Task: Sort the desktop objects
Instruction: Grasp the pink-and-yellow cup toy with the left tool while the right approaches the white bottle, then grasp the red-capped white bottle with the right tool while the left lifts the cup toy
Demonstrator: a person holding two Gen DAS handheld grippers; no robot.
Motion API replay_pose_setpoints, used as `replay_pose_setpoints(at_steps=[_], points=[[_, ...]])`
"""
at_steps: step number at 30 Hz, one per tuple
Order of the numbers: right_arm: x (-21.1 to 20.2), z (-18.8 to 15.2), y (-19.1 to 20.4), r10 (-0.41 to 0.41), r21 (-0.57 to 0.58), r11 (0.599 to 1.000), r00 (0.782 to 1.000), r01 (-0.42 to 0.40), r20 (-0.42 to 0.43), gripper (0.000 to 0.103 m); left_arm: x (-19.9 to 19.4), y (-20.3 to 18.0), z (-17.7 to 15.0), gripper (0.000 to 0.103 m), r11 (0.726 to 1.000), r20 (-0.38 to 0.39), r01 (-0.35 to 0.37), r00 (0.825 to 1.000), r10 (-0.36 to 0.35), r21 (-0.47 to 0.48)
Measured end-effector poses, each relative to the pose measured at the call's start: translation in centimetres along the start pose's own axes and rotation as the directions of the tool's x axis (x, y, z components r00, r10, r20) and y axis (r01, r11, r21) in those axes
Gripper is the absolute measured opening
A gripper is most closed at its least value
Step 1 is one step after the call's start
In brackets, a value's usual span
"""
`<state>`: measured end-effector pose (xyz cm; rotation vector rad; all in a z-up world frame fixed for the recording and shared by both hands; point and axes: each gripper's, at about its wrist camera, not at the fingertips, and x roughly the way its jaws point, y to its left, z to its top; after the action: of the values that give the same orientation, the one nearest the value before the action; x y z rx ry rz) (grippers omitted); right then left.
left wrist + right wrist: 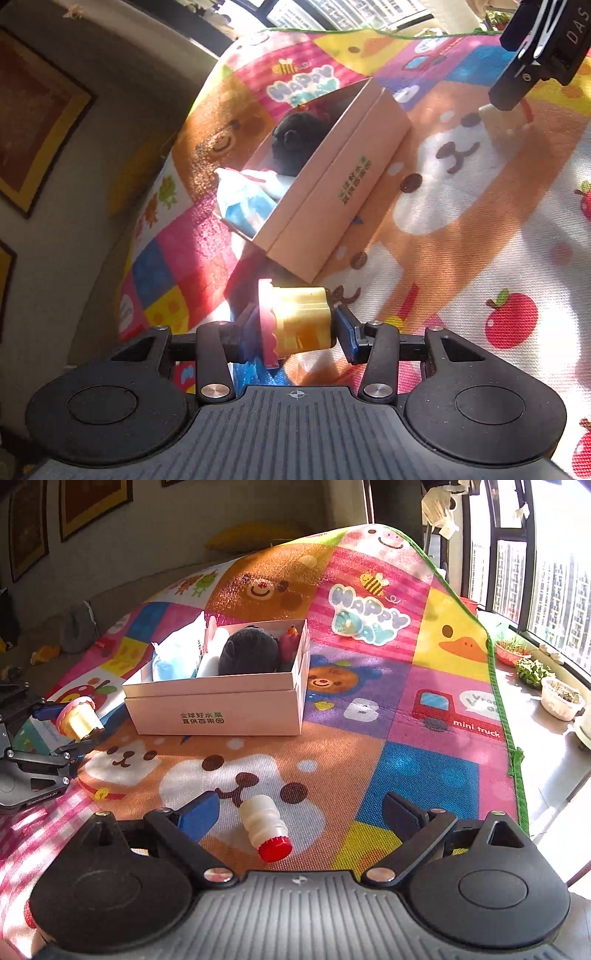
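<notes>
My left gripper [295, 328] is shut on a toy cupcake [295, 323] with a yellow base and pink frosting, held just in front of the pink cardboard box [332, 192]. It also shows in the right wrist view [75, 718], left of the box [218, 709]. The box holds a black plush [247, 650], a blue-white pack [170, 657] and a small red toy [290, 642]. My right gripper [299, 812] is open, its fingers on either side of a small white bottle with a red cap [266, 827] lying on the mat.
A colourful cartoon play mat [406, 709] covers the table. Its green-trimmed right edge [511, 738] drops off toward a window sill with plant pots [561, 698]. A wall with framed pictures [33, 125] lies to the left.
</notes>
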<state>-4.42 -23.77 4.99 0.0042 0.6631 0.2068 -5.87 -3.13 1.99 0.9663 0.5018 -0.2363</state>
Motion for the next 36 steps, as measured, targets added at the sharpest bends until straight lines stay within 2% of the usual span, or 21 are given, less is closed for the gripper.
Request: replay_pose_setpoints(at_steps=[3,5,7,9,11,13,14,15,16,17,19,20,22,24,26,27,29,31,32,34,36], points=[[-0.1,-0.5,0.8,-0.019,-0.025,0.999,1.0,0.019,-0.001,0.096,-0.9,-2.3,0.7,0.053,0.998,0.033,0.032,0.999,-0.034,0.052],[-0.3,-0.8,1.0,-0.028,-0.034,0.999,1.0,0.028,0.0,0.097,-1.4,-2.7,1.2,0.06,0.997,0.061,0.076,0.995,-0.077,0.018],[-0.7,-1.3,1.1,-0.037,-0.039,0.999,0.999,0.037,0.005,0.098,-1.9,-2.6,1.7,0.067,0.986,0.083,0.158,0.985,-0.153,-0.06],[-1.2,-1.9,0.9,-0.048,-0.04,0.998,0.999,0.048,0.011,0.1,-2.5,-2.4,2.1,0.075,0.959,0.121,0.241,0.967,-0.224,-0.149],[-1.3,-2.3,0.6,-0.056,-0.032,0.998,0.998,0.056,0.003,0.1,-3.1,-2.2,2.2,0.076,0.93,0.153,0.295,0.952,-0.266,-0.221],[-1.3,-2.6,0.4,-0.064,-0.021,0.998,0.998,0.064,-0.009,0.1,-3.4,-1.4,2.1,0.079,0.892,0.18,0.333,0.94,-0.289,-0.306],[-1.3,-2.6,0.4,-0.068,-0.017,0.998,0.998,0.067,-0.011,0.1,-3.6,-0.8,1.8,0.086,0.861,0.196,0.343,0.937,-0.288,-0.376],[-1.3,-2.6,0.3,-0.069,-0.014,0.998,0.998,0.069,-0.011,0.1,-3.5,-0.1,1.5,0.095,0.838,0.198,0.327,0.944,-0.264,-0.437],[-1.3,-2.6,0.4,-0.069,-0.016,0.997,0.998,0.069,-0.008,0.1,-3.4,0.4,1.3,0.098,0.82,0.188,0.296,0.954,-0.232,-0.49],[-1.3,-2.6,0.5,-0.069,-0.021,0.997,0.998,0.068,-0.006,0.1,-2.9,1.2,0.9,0.097,0.791,0.159,0.246,0.969,-0.188,-0.561],[-1.3,-2.7,0.9,-0.061,-0.036,0.998,0.998,0.061,-0.007,0.101,-1.9,2.5,0.2,0.097,0.743,0.086,0.161,0.987,-0.138,-0.65],[-1.1,-2.8,1.1,-0.054,-0.044,0.998,0.998,0.054,-0.011,0.101,-1.3,2.8,-0.1,0.097,0.73,0.061,0.137,0.99,-0.13,-0.67],[-0.7,-2.8,2.0,-0.034,-0.087,0.996,0.999,0.033,-0.014,0.101,-0.5,3.1,-0.5,0.097,0.723,0.04,0.127,0.99,-0.137,-0.679],[-0.4,-2.7,2.8,-0.013,-0.14,0.99,1.0,0.013,-0.001,0.094,-0.3,3.0,-0.7,0.097,0.722,0.037,0.127,0.99,-0.139,-0.68],[0.2,-2.5,3.2,-0.004,-0.162,0.987,1.0,0.002,-0.01,0.07,-0.4,2.9,-0.9,0.097,0.713,0.048,0.137,0.988,-0.144,-0.688],[0.6,-2.2,3.4,0.0,-0.164,0.987,1.0,-0.004,-0.024,0.065,-0.5,2.9,-1.0,0.097,0.706,0.05,0.139,0.988,-0.145,-0.694],[1.3,-2.1,3.6,0.008,-0.176,0.984,0.999,-0.016,-0.046,0.046,-0.5,2.9,-1.3,0.097,0.696,0.046,0.137,0.988,-0.147,-0.705],[1.5,-2.1,3.9,0.035,-0.202,0.978,0.997,-0.05,-0.075,0.031,-0.5,2.8,-1.5,0.098,0.691,0.038,0.133,0.988,-0.152,-0.71],[1.3,-2.2,4.1,0.057,-0.214,0.974,0.995,-0.074,-0.083,0.027,-0.4,2.9,-1.6,0.098,0.69,0.034,0.132,0.988,-0.154,-0.712],[0.5,-2.5,4.6,0.131,-0.264,0.951,0.984,-0.158,-0.118,0.027,-0.5,2.9,-1.7,0.1,0.684,0.032,0.132,0.987,-0.156,-0.717],[-0.4,-2.9,4.8,0.167,-0.317,0.926,0.975,-0.206,-0.144,0.027,-0.5,2.8,-1.8,0.1,0.68,0.033,0.136,0.986,-0.162,-0.72]])
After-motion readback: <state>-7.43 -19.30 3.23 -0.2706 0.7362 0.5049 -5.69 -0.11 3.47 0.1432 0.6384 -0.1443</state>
